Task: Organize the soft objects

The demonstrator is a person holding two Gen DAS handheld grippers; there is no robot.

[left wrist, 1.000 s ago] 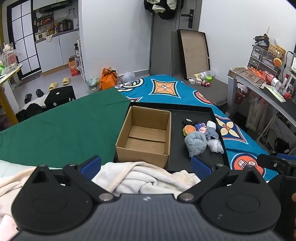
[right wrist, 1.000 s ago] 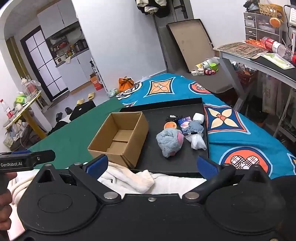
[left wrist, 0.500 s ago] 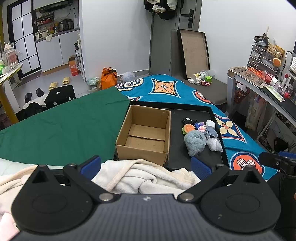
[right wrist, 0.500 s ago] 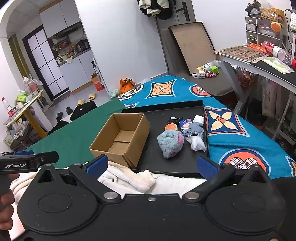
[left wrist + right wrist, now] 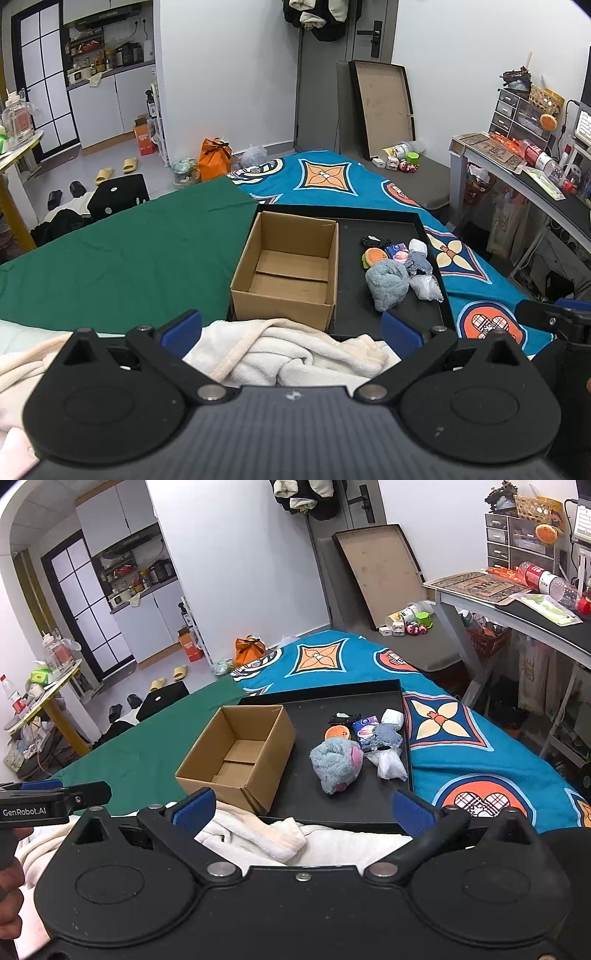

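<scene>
Soft toys (image 5: 338, 762) lie untouched; both tools gape empty, the left tool (image 5: 55, 801) reading "GenRobot.AI".

The left gripper (image 5: 291, 330) hangs with its blue-tipped fingers (image 5: 181, 326) spread wide above a cream blanket (image 5: 295, 354); beyond lies a black tray (image 5: 352, 291) holding an empty cardboard box (image 5: 291, 269) on its left; on its right a grey-blue plush (image 5: 386, 284) sits among small soft items; the tray rests on a green cloth (image 5: 122, 262) and a blue patterned cover (image 5: 332, 177).
</scene>
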